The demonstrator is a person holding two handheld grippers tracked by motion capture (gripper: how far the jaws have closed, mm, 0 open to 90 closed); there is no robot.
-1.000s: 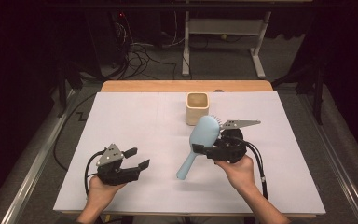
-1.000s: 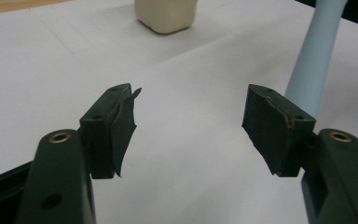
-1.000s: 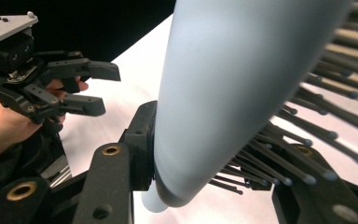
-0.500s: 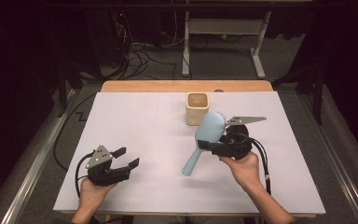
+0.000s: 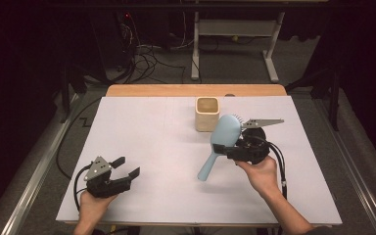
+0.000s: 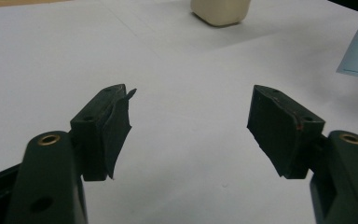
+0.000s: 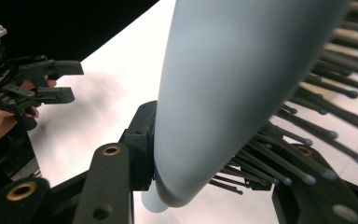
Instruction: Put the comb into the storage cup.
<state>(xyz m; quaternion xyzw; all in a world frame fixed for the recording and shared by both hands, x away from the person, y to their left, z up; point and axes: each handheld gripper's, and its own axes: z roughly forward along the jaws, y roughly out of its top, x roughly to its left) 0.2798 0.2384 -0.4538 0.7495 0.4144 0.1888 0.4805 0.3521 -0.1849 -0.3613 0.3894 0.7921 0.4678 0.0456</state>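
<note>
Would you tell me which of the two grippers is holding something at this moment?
The right gripper: its jaws clamp the light blue hairbrush, while the left gripper has open jaws with nothing between them.

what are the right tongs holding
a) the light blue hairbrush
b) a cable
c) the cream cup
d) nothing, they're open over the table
a: the right tongs are clamped on the light blue hairbrush near the base of its head, its handle angling down toward the table; the cream cup stands apart behind it.

A pale blue hairbrush point(image 5: 221, 144) is held tilted above the bench, handle toward seven o'clock, dark bristles facing right.
</note>
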